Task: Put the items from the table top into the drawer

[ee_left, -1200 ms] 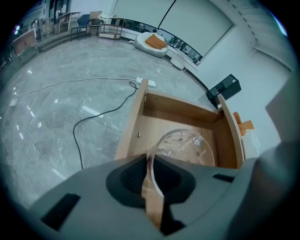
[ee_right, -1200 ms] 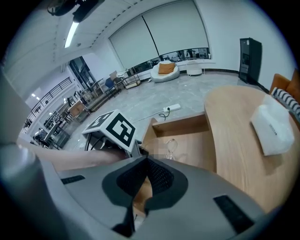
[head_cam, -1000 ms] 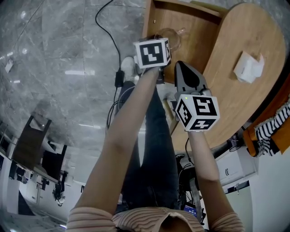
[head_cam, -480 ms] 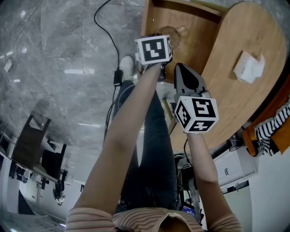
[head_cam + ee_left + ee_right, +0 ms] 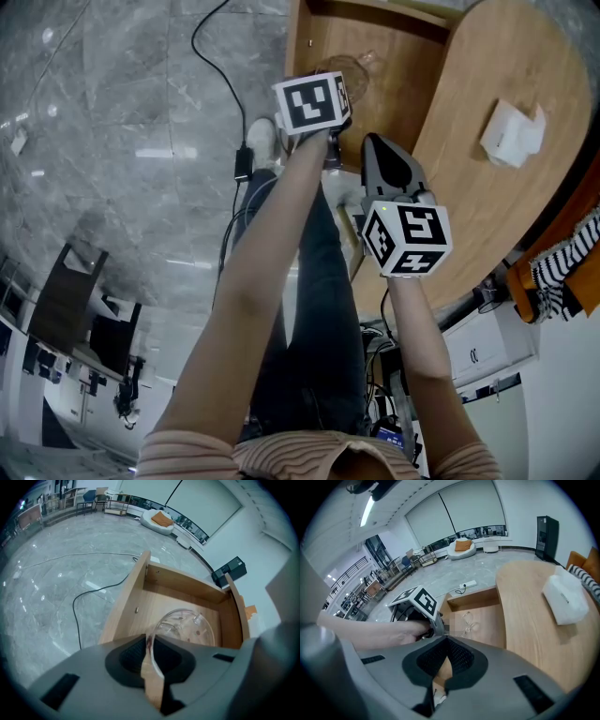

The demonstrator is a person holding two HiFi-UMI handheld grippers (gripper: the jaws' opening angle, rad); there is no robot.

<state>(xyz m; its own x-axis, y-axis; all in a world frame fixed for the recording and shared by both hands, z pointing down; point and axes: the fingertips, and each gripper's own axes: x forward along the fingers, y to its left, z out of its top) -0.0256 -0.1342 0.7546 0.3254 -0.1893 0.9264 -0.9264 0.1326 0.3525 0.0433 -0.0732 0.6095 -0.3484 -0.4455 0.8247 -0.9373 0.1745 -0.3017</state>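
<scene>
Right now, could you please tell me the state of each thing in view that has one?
Drawer: open.
Glass dish: gripped by its rim, in or just over the drawer.
Left gripper: shut on the glass dish.
Right gripper: shut, empty.
Tissue pack: lying on the table, not yet put away.

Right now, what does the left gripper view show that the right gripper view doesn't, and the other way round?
Only the left gripper view: the left gripper with its fingers closed on the rim of the clear glass cup, and a black cable on the floor.
Only the right gripper view: the table top with a white tissue pack on it, the left gripper's marker cube, and the right gripper, fingers together, nothing between.
Both: the open wooden drawer and the cup within it.
</scene>
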